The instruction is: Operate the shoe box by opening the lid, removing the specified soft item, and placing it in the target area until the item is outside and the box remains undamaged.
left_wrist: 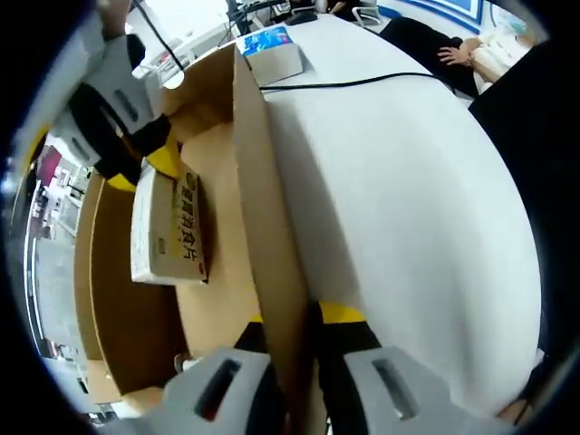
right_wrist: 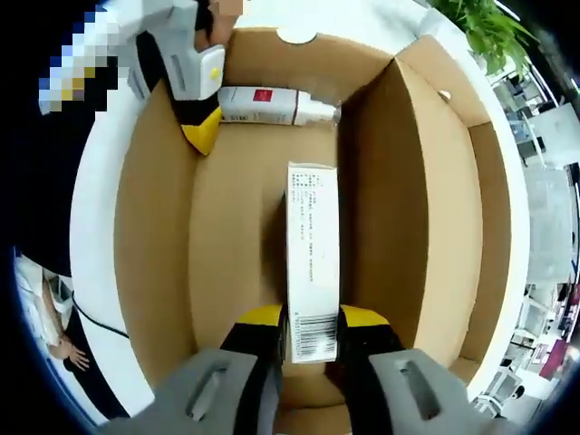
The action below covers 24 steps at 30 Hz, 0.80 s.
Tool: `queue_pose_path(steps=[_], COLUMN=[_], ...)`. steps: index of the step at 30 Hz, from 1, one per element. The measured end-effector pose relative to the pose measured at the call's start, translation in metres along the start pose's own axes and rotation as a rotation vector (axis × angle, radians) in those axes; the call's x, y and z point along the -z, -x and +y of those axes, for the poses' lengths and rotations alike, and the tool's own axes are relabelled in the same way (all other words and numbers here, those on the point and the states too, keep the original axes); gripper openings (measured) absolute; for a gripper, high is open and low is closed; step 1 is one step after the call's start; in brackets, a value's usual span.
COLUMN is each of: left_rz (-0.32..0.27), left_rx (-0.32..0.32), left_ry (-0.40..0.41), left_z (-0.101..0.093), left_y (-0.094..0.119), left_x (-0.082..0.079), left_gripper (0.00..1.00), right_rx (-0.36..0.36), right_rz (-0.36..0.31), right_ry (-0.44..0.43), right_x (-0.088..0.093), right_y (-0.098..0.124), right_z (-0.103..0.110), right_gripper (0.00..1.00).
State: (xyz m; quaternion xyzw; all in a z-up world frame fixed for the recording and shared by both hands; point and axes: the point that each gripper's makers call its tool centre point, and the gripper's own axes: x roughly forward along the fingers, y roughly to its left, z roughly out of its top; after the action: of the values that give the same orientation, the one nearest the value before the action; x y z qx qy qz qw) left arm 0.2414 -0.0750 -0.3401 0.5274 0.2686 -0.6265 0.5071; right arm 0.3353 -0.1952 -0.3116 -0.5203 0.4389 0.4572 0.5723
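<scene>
Left gripper view has your left claw clenched on the upright side wall of the cardboard box, one yellow-tipped jaw inside and one outside, the thin brown wall pinched between them. That wall is plain corrugated card with a straight, raw top edge. Outside it the white desk runs smooth and bare toward its curved far edge, crossed by a black cable; a small blue-topped carton sits near the far edge. Inside the box you see the small carton, a flat rectangular pack with yellow print on its face, held at its far end by your right claw.

Right gripper view looks straight down into the box, whose floor is matte brown and flat. Your right claw is clenched on the small carton, which shows its narrow white printed side and a barcode at the near end. It stands on edge in the middle of the floor, with free floor on both sides. A white spray bottle, rounded with a red label, lies along the far wall. Your left claw comes over the left wall near that bottle. An inner divider rises to the right of the carton.
</scene>
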Motion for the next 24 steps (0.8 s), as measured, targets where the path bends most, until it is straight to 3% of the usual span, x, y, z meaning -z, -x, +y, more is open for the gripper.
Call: queue_pose_path(steps=[7, 13, 19, 24], left_rz=[-0.001, -0.002, -0.001, -0.003], left_rx=[0.000, 0.000, 0.001, 0.001], left_ry=[0.003, 0.005, 0.005, 0.006], left_z=[-0.001, 0.000, 0.001, 0.002], left_y=[0.000, 0.000, -0.001, -0.001], left_x=[-0.001, -0.002, -0.002, -0.003], left_gripper=[0.06, 0.06, 0.06, 0.06], right_rx=[-0.013, -0.010, 0.020, -0.001], right_rz=[-0.021, -0.153, -0.129, -0.206], right_ry=[0.058, 0.002, -0.021, -0.100], right_x=[-0.007, -0.029, -0.021, -0.031], right_y=[0.004, 0.006, 0.003, -0.007], right_z=[0.011, 0.005, -0.002, 0.001], right_gripper=[0.28, 0.30, 0.32, 0.38])
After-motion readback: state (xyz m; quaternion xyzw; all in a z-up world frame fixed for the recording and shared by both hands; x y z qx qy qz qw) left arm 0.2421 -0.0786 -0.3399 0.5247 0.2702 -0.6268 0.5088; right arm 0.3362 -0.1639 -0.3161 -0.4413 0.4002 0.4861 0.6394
